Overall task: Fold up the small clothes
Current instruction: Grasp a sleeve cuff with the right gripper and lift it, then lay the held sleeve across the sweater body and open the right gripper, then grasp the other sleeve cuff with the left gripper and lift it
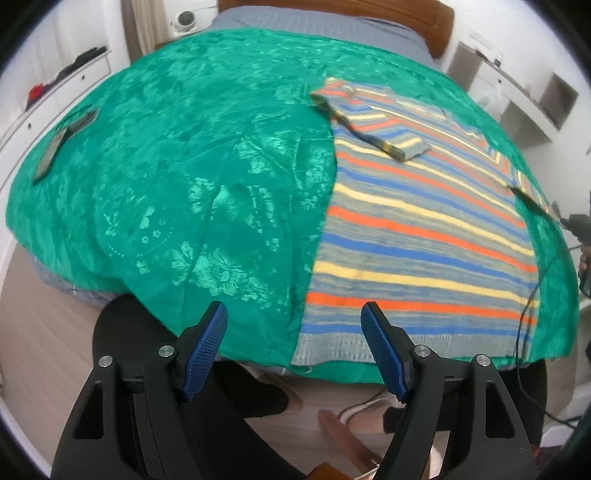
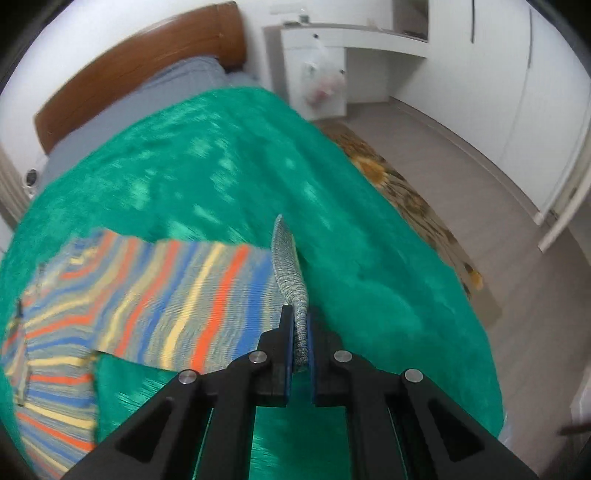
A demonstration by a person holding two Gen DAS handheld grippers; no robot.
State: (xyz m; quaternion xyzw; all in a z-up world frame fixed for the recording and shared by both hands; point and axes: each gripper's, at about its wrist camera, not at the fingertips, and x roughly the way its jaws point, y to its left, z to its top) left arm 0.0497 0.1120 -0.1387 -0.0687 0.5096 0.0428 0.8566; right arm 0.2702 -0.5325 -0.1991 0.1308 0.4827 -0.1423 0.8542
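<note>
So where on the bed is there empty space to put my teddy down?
The green bedspread is bare left of the striped sweater, up to a dark flat thing at its far-left edge. The right side is crowded: the sweater covers it, and the right gripper is pinching its sleeve.

Left wrist view hangs off the foot edge of the green bedspread (image 1: 177, 177), looking up the bed toward the wooden headboard (image 1: 436, 22). Right wrist view sits low and close over the same bedspread (image 2: 229, 177), angled toward the headboard (image 2: 140, 70) from its right side. Both share the bedspread, headboard and striped sweater (image 1: 424, 236).
</note>
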